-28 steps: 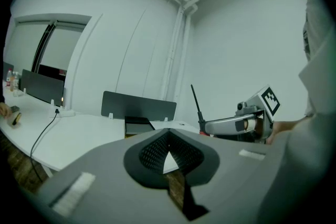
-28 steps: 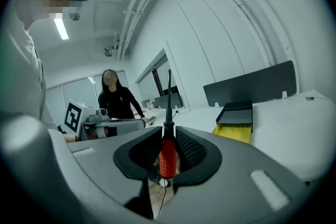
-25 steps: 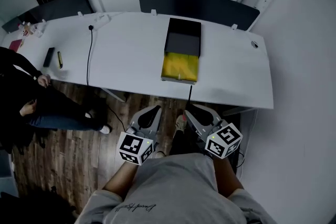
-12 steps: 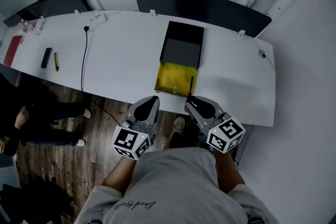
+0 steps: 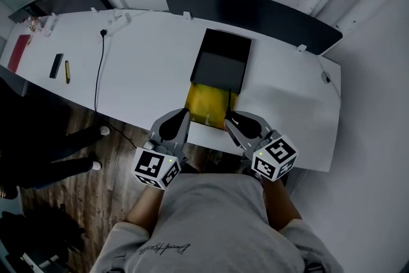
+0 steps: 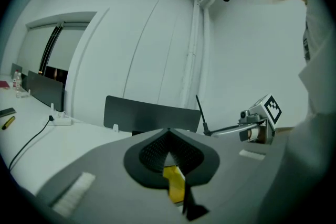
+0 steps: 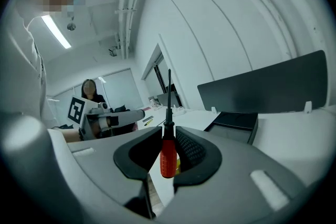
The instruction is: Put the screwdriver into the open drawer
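**Holding the screwdriver (image 7: pixel 167 157) at the open drawer (image 5: pixel 206 98)**

At lower centre of the head view, the right gripper (image 5: pixel 231 119) pinches the screwdriver's red handle between its fingers. The dark shaft points up the frame and lies over the yellow drawer. In the right gripper view the shaft stands upright out of the fingers. The drawer is pulled out of a black box (image 5: pixel 220 61) at the middle of the white surface (image 5: pixel 147 67), on the side near the lower edge. Just left of the right gripper, the left gripper (image 5: pixel 184 113) has its fingers pressed together at the tips, with nothing between them. Both grippers hang over the surface's near edge, in front of the drawer.
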A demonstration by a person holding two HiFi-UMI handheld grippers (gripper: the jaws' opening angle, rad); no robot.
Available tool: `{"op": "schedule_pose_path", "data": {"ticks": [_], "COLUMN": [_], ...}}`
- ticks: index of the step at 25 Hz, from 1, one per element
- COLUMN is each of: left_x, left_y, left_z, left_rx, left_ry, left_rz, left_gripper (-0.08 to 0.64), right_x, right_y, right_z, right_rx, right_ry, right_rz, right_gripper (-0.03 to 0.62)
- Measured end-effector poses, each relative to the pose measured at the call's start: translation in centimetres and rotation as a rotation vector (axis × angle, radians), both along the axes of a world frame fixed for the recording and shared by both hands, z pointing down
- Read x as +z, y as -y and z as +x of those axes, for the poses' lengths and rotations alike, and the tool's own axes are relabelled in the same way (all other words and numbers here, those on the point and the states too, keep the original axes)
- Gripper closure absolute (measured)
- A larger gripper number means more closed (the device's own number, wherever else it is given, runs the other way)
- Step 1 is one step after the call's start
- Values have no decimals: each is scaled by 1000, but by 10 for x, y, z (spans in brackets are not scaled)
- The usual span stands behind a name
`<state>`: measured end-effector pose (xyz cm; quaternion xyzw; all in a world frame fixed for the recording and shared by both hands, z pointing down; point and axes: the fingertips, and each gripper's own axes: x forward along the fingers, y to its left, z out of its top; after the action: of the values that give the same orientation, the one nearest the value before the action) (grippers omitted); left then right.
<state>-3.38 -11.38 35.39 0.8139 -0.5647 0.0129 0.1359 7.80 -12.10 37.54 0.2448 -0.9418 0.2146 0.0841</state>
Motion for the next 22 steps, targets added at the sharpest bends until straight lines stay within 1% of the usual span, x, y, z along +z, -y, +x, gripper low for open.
{"op": "schedule_pose_path", "data": {"ticks": [3,7,16,22], "left_x": [3,10,27,42], "left_y": [5,8,24,31], "left_z": [-1,-6,-19,-26], "left_rx": [1,7,71,97], "left_ry": [15,7,7,8], "left_rz": [-6,-25,-75,-104], "left_gripper": [561,560,560,560], "right_x": [4,10,30,52], "right_y": [8,13,22,26], "right_z": [-4,-8,-22,-25], "right_rx": [-18,-20,22,40], "right_ry": [-9,-25,-70,-131], "right_rz": [-10,-21,-71,-99], "right_gripper": [495,495,495,496]}}
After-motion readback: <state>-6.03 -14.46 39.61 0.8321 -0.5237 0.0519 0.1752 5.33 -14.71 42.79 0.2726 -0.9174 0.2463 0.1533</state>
